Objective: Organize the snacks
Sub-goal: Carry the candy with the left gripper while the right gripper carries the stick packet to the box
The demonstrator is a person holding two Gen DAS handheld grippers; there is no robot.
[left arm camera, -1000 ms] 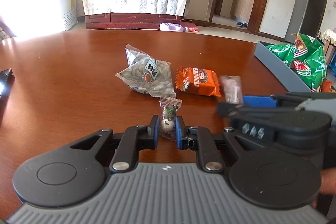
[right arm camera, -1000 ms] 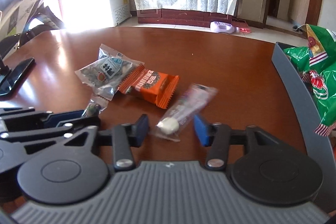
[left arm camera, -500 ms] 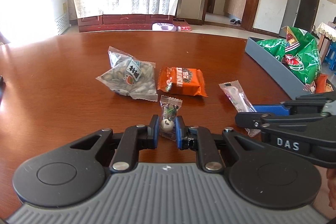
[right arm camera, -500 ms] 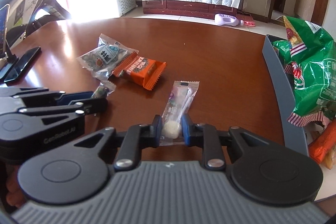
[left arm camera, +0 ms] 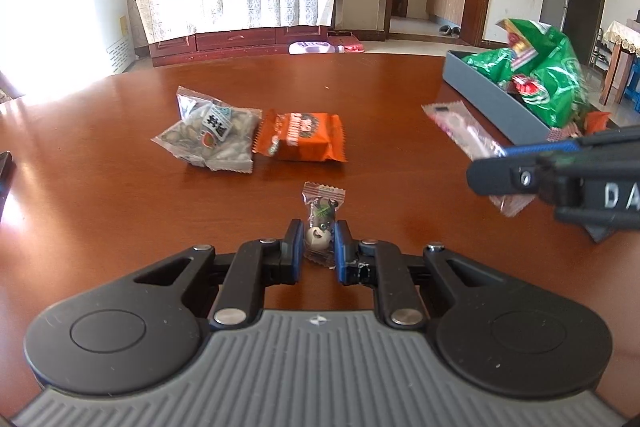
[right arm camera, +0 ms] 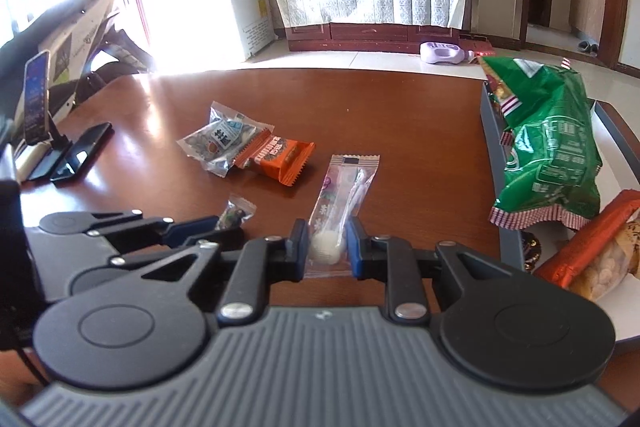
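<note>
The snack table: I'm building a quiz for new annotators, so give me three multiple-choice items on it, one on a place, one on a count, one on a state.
1. Where does the green bag lie?
A. in the grey tray
B. on the floor
C. under the orange packet

2. How many snack packets lie loose on the table, held by no claw?
A. none
B. two
C. five

3. What is the right claw doing?
A. standing wide open
B. shut on the long clear packet
C. shut on a phone

Answers: 1 A, the bag rests inside the tray walls. 2 B, only the seed packet and the orange packet lie free. 3 B, its pads pinch the packet's white ball end.
</note>
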